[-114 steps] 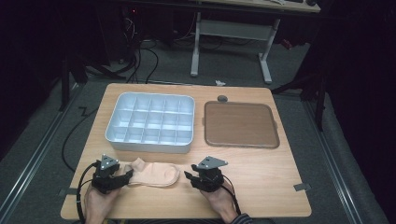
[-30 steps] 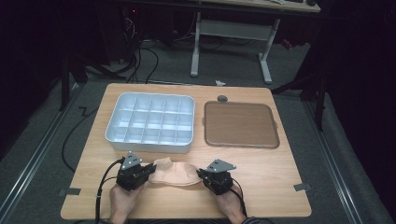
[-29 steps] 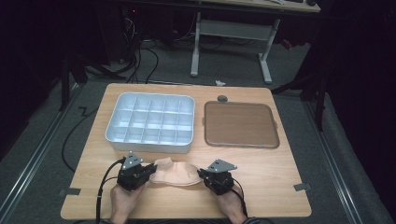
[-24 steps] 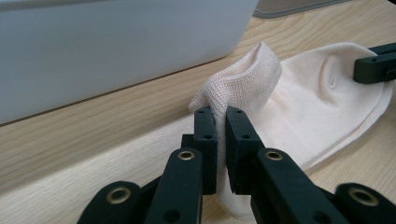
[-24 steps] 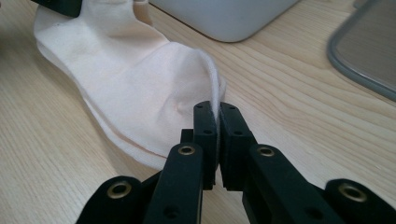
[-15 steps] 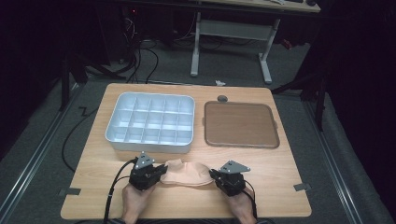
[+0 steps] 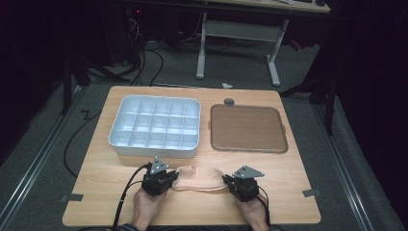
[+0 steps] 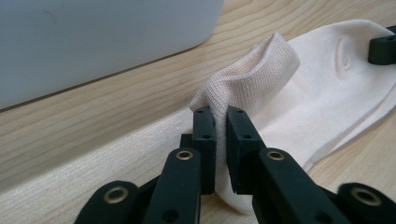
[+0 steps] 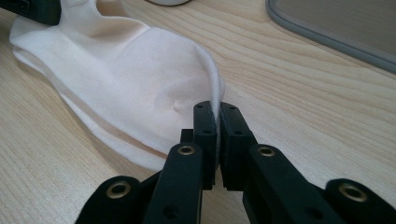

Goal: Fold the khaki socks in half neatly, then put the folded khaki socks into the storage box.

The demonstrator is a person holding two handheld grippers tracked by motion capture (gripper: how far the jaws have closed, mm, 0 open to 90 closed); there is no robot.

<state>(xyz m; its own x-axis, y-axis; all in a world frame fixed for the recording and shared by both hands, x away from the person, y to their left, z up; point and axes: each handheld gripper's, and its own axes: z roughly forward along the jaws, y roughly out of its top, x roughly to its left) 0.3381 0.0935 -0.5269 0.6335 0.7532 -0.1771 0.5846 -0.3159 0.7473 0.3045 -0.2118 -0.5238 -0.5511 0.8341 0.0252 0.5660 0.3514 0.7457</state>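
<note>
state: left tool (image 7: 169, 179) and right tool (image 7: 230, 184) are each pinching one end of the sock (image 7: 199, 178) | place: sock is lying near tabletop (image 7: 96, 183) edge, in front of the compartment tray (image 7: 156, 126) | progress: both ends are gripped; folding or stowing, probably in the tray, is remaining.

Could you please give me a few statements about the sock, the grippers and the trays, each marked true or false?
1. The left gripper is shut on one end of the sock. True.
2. The right gripper hangs open above the sock. False: its jaws pinch the sock's edge.
3. The sock lies inside the compartment tray. False: it lies on the table, in front of the tray.
4. The brown tray sits to the right of the compartment tray. True.
5. The compartment tray holds several socks. False: its compartments look empty.
</note>
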